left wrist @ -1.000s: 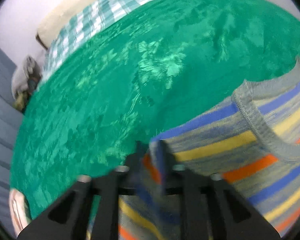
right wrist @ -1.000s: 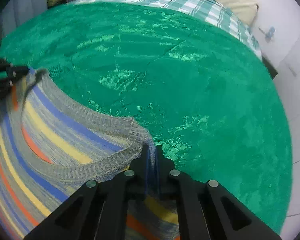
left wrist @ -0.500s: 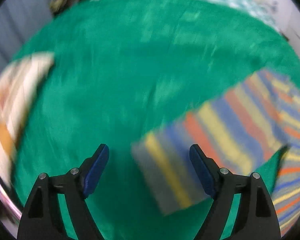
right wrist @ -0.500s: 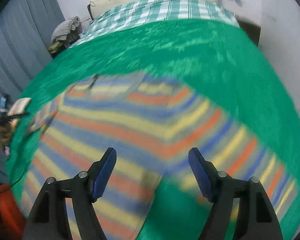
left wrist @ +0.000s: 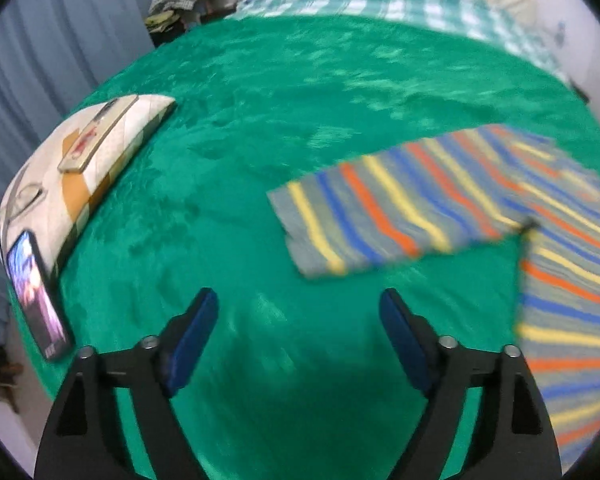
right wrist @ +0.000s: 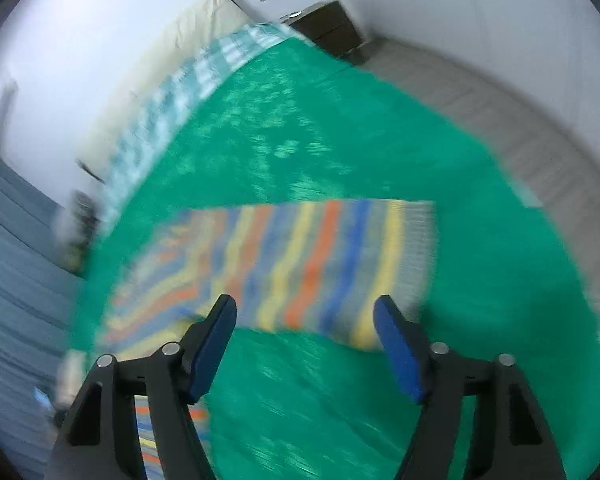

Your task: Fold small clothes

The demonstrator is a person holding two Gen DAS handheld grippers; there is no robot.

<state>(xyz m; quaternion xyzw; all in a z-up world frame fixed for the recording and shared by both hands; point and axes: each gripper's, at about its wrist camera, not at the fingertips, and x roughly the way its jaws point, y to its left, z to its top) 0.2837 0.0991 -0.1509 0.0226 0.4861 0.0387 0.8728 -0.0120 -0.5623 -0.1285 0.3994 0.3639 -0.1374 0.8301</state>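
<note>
I am only starting the fold: the striped sweater [left wrist: 440, 200] is lying spread flat on the green blanket [left wrist: 260, 120], both sleeves out, nothing folded yet. My left gripper [left wrist: 300, 340] is opening wide over bare blanket, holding nothing. My right gripper [right wrist: 305, 346] is narrowing slightly, empty, its jaws framing the right sleeve [right wrist: 300, 264].
</note>
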